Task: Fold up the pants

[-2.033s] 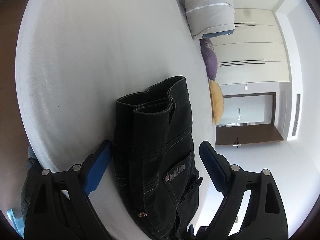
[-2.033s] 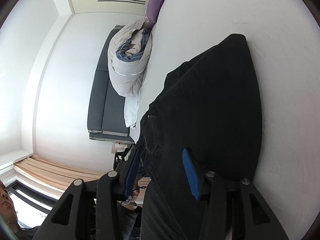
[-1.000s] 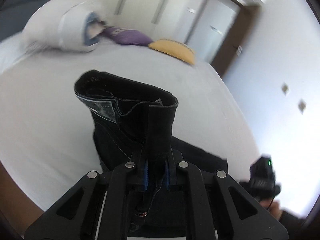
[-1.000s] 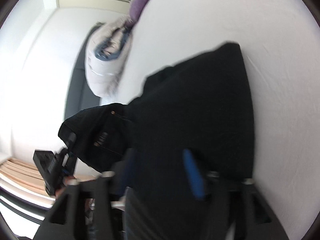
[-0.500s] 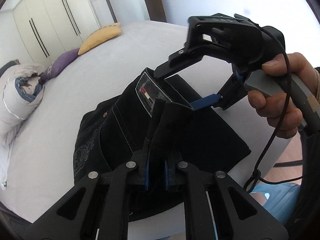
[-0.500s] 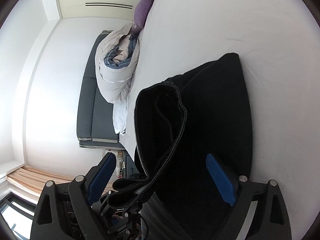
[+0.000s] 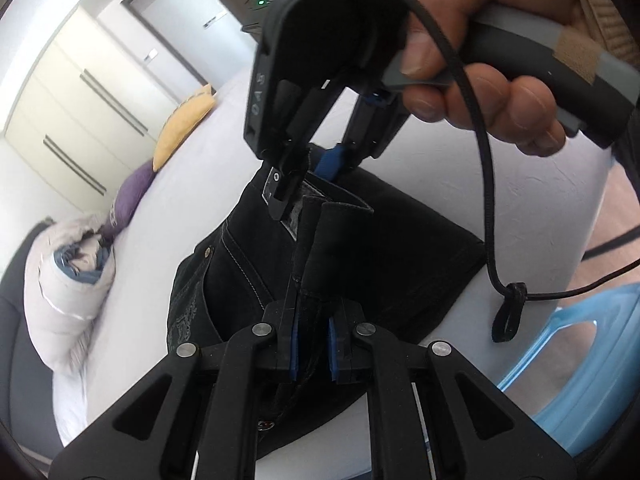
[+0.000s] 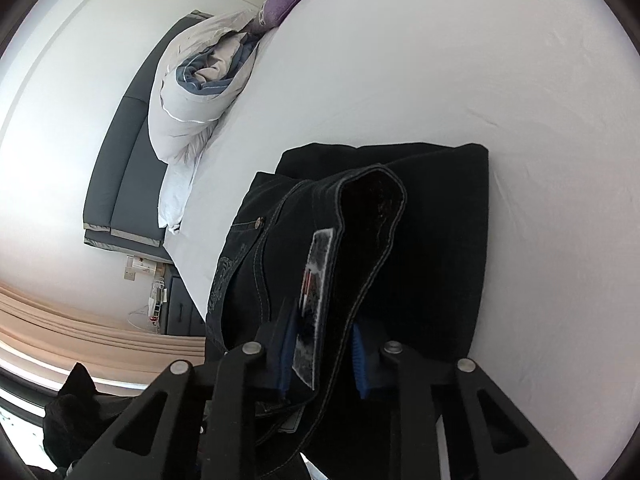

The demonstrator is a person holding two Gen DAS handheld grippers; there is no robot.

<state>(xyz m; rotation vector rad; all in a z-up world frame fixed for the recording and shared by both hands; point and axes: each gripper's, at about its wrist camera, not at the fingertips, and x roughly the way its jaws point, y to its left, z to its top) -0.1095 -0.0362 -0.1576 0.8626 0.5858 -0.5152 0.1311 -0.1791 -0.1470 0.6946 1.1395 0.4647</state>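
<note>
The left gripper point(image 7: 311, 350) is clamped on the waistband of the black denim pants point(image 7: 360, 256). The right gripper point(image 8: 322, 354) pinches the same waistband further along. The pants lie partly folded on the white bed sheet point(image 8: 460, 60), waistband raised.

a bedroom in a home. shown by a wide bed point(image 8: 460, 60) under a plain white sheet, with a dark grey padded headboard point(image 8: 124, 148) against a white wall. also by a rolled grey-and-blue duvet point(image 8: 196, 80) at the head of the bed, with a purple pillow point(image 7: 130, 196) just beside it and a yellow pillow point(image 7: 182, 128) further along the edge. built-in cream wardrobe doors point(image 7: 80, 120) with long dark bar handles along one wall, and a dark-framed door point(image 7: 180, 12) next to them. beige curtains point(image 8: 80, 336) beyond the headboard, with a small bedside stand point(image 8: 180, 308) holding indistinct items. black pants point(image 8: 420, 240) lying on the sheet.
</note>
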